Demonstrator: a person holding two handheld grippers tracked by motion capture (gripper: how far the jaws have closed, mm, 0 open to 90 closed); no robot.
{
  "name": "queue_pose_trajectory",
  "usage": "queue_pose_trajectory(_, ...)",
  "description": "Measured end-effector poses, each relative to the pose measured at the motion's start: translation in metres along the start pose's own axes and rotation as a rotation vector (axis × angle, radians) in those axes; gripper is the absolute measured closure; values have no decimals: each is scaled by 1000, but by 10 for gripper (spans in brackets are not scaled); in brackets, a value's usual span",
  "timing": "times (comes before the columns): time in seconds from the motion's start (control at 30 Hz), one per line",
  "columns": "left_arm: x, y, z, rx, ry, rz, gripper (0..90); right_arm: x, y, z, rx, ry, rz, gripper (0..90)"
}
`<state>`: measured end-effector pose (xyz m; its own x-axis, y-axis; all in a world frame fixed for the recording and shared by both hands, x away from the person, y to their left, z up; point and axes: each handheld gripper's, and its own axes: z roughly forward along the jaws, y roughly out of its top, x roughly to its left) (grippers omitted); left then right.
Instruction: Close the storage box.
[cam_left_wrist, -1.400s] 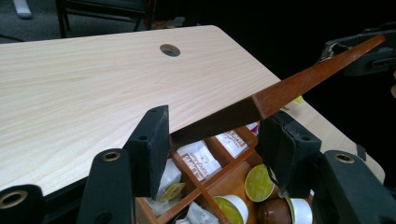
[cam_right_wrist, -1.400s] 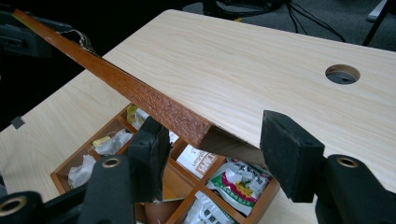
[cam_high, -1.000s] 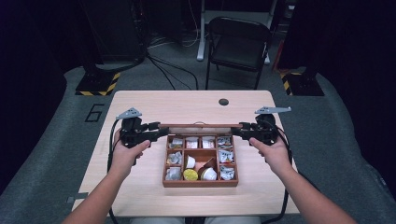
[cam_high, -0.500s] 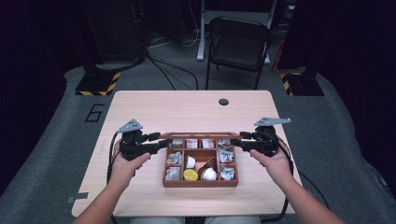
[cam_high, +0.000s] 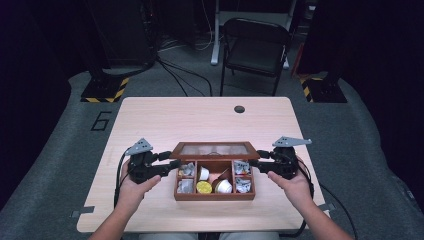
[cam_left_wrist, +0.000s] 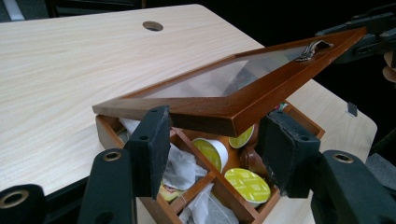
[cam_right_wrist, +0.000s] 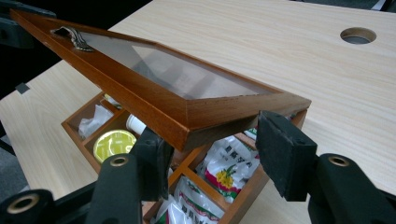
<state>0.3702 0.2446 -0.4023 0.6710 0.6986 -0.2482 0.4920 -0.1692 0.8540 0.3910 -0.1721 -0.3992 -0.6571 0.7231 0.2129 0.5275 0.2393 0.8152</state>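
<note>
The glass-paned lid (cam_left_wrist: 224, 95) of the tea box (cam_high: 215, 195) lies tilted between both grippers, its long axis running jaw-to-jaw; the left gripper (cam_left_wrist: 212, 149) and right gripper (cam_right_wrist: 212, 151) stand spread around its corners, neither visibly clamping.

lid (cam_high: 215, 149) hides box's rear compartments | sachet (cam_right_wrist: 224, 168) print unreadable | forearms cut off below

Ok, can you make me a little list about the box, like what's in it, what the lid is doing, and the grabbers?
Box: wooden box on the table
Lid: glass lid, tilted part open
Inside: yellow-topped pods, paper packets
Left gripper: jaws apart, at lid's left corner
Right gripper: jaws apart, at lid's right corner
Lid handle: small metal handle
</note>
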Motion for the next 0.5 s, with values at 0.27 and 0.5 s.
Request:
queue_pose_trajectory(0.27, -4, -21, 4, 21, 12, 17, 439, 4, -22, 4, 9, -7, -13, 459)
queue_pose_trajectory(0.5, -5, -41, 8, 39, 6, 3, 435, 12, -41, 7, 23, -43, -73, 460)
